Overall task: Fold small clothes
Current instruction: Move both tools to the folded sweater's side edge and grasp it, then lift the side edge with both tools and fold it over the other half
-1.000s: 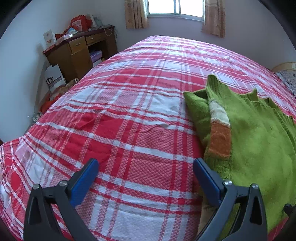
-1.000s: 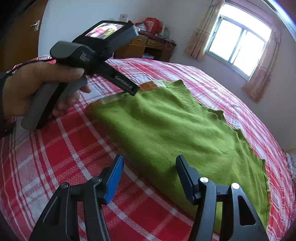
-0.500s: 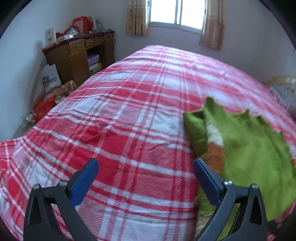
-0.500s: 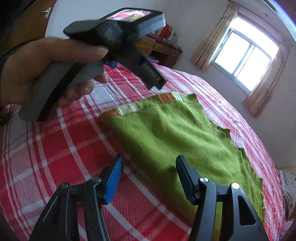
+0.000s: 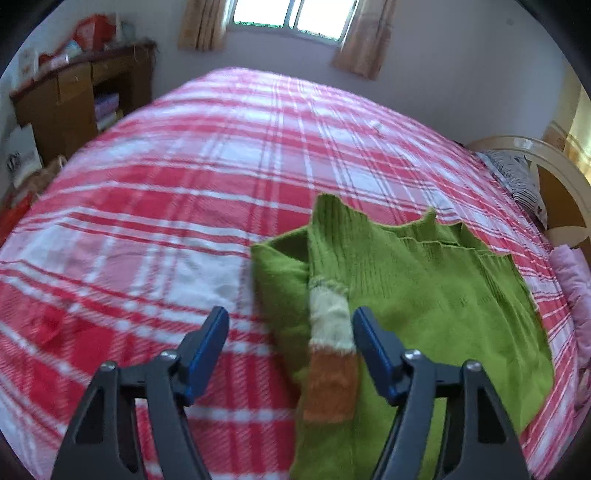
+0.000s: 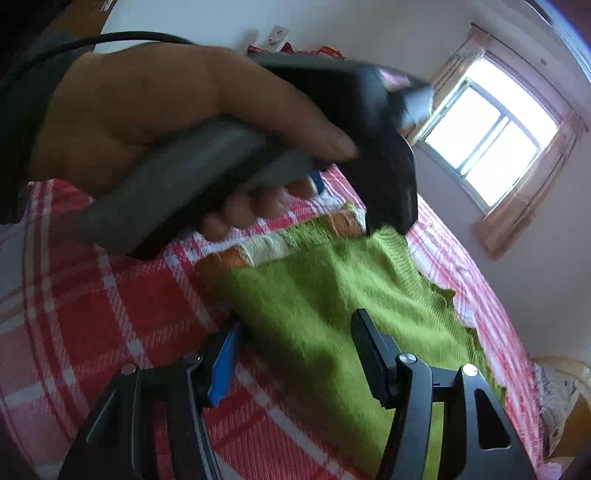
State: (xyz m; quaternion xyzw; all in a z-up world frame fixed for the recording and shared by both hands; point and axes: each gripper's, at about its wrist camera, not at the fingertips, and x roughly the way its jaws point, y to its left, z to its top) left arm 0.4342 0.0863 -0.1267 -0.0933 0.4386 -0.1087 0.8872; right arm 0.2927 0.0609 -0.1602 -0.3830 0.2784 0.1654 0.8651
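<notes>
A green knit sweater [image 5: 436, 295] lies folded on the red plaid bed [image 5: 184, 184], its sleeve with a cream and orange band [image 5: 330, 354] turned over its left side. My left gripper [image 5: 290, 345] is open and empty, its fingers on either side of the banded sleeve, above it. My right gripper [image 6: 293, 354] is open and empty above the sweater's near edge [image 6: 314, 302]. In the right wrist view the hand holding the left gripper [image 6: 207, 147] fills the upper left and hides part of the sweater's far side.
A wooden desk [image 5: 74, 99] with clutter stands left of the bed. The window [image 5: 288, 14] with curtains is at the far wall. A headboard [image 5: 546, 177], a striped pillow [image 5: 517, 181] and pink cloth [image 5: 576, 288] are on the right.
My left gripper has swung right and now straddles the banded sleeve, with its jaws narrower than before. In the right wrist view the left hand has come much closer and higher.
</notes>
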